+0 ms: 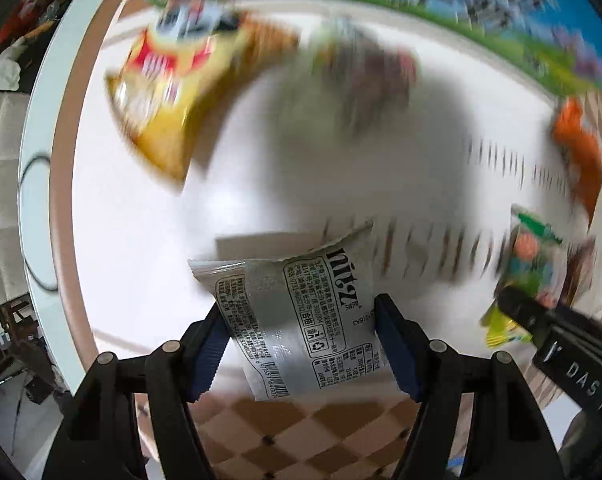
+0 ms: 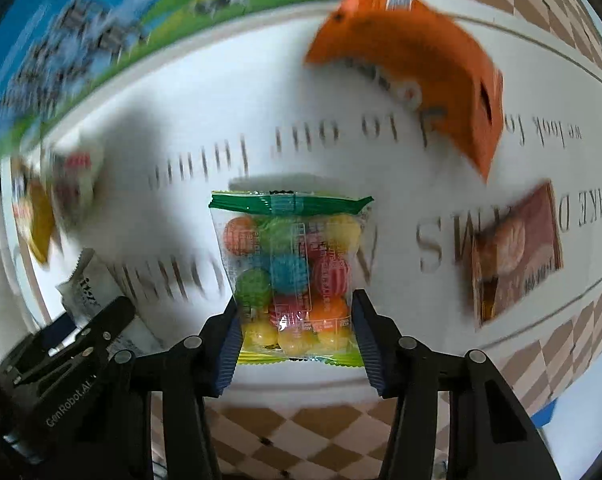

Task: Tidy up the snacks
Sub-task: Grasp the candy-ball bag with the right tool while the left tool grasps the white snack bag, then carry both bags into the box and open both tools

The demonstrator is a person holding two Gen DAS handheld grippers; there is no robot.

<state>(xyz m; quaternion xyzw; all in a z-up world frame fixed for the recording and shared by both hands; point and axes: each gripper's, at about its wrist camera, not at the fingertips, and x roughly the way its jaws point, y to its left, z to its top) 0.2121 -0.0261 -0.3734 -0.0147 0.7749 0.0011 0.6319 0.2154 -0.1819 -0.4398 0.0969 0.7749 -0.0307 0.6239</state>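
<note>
Already we hold a snack in each hand: the left gripper (image 1: 301, 340) pinches the grey foil packet (image 1: 297, 320), long axis running up-frame, and the right gripper (image 2: 295, 334) pinches the clear bag of coloured candy balls (image 2: 291, 276) likewise (both off the desk (image 2: 181, 100)), side by side.

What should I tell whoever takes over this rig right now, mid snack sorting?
Left gripper: shut on the silver packet, held above the table.
Right gripper: shut on the candy bag, also lifted.
On the table: yellow bag, a blurred packet beside it, orange bag, brown packet.
Done: two snacks picked up. No sorted group can be made out; the views are motion-blurred.
Left: place both held snacks, then sort the four lying loose.
</note>
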